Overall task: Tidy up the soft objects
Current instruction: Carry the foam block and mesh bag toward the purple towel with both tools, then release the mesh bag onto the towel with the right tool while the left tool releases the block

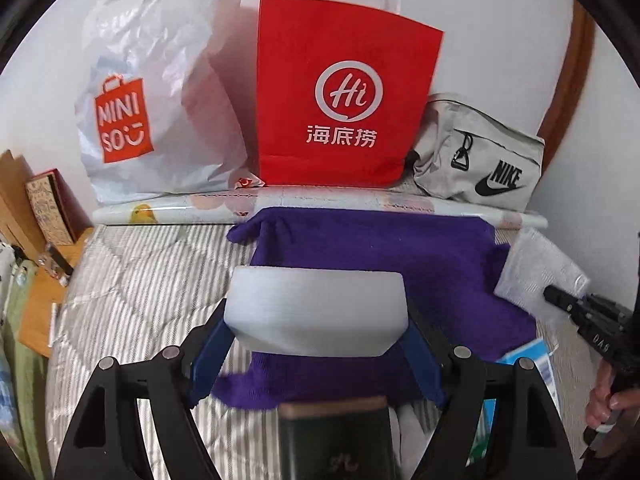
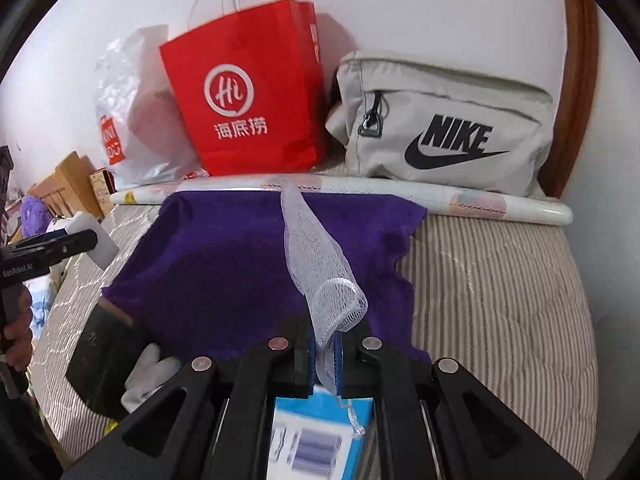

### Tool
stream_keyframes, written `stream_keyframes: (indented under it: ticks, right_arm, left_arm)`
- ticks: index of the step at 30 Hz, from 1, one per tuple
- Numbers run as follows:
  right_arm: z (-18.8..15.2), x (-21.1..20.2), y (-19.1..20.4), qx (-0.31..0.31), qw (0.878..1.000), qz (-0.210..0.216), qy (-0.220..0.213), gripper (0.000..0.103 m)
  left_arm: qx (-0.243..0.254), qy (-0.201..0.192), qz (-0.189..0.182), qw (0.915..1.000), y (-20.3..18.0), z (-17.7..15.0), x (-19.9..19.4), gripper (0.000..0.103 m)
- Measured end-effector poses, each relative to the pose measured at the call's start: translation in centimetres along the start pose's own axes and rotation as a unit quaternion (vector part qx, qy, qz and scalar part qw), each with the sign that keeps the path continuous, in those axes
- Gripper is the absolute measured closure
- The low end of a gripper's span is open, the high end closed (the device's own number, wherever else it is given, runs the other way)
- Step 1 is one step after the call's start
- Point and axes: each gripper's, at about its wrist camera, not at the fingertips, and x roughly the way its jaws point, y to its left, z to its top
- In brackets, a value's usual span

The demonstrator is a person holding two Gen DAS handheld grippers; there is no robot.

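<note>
Left gripper (image 1: 316, 344) clamping white sponge block (image 1: 316, 308), right gripper (image 2: 325, 364) pinched on mesh pouch (image 2: 320, 260), purple towel (image 2: 224, 256) midway, striped bedding (image 2: 500, 300) bare rightward

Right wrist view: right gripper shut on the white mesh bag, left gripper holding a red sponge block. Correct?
Not quite. The block in the left gripper is white, as the left wrist view shows. The right gripper is shut on the white mesh bag.

The white plastic bag (image 1: 160, 92) reads MINISO; the red paper bag (image 1: 344, 92) "Hi" (with 海底捞 beneath); the grey pouch (image 2: 444, 124) NIKE.
</note>
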Motion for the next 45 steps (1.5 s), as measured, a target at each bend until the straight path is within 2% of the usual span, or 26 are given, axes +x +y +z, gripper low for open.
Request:
stream_keyframes:
  ticks: [9,13,17,24,30,32,34,35,36,42,45]
  right_arm:
    - [1.8,3.8,0.6,-0.013,0.999,0.032,0.040,0.096]
    - [2.3,5.5,0.4,-0.020,0.998,0.029,0.061,0.096]
    - [2.6,7.3,-0.4,-0.006,0.996,0.028,0.089,0.094]
    - [2.7,9.0,-1.4,0.000,0.994,0.014,0.108,0.093]
    - [2.9,10.0,-1.8,-0.002,0.993,0.005,0.122,0.093]
    - [2.9,10.3,-1.8,0.000,0.991,0.010,0.131,0.086]
    - [2.8,10.5,-1.7,-0.002,0.990,0.016,0.138,0.068]
    - [2.8,10.5,-1.5,-0.010,0.990,0.016,0.138,0.054]
    - [2.7,10.4,-1.3,-0.017,0.991,0.010,0.136,0.047]
    - [2.2,8.9,-0.8,-0.031,0.992,-0.007,0.126,0.034]
    - [2.1,7.8,-1.0,-0.026,0.992,-0.017,0.120,0.034]
  left_arm:
    - [-0.015,0.051,-0.035,0.9980,0.4,2.8,6.4,0.025]
    - [0.004,0.067,-0.025,0.9974,-0.6,3.4,8.8,0.025]
    - [0.009,0.087,-0.030,0.9957,-1.1,4.0,10.8,0.025]
    - [0.025,0.111,-0.012,0.9934,-1.4,4.6,13.6,0.024]
    - [0.021,0.123,-0.012,0.9921,-1.0,4.6,14.7,0.022]
    - [0.022,0.124,-0.013,0.9919,-1.0,4.7,14.7,0.023]
    - [0.020,0.131,-0.011,0.9910,-1.1,4.7,14.8,0.022]
    - [0.020,0.137,-0.009,0.9904,-1.2,4.6,14.8,0.022]
    - [0.020,0.141,-0.006,0.9897,-1.2,4.6,14.9,0.021]
    - [0.025,0.141,-0.001,0.9897,-1.6,3.8,13.6,0.021]
    - [0.028,0.133,0.002,0.9907,-1.6,3.6,12.0,0.021]
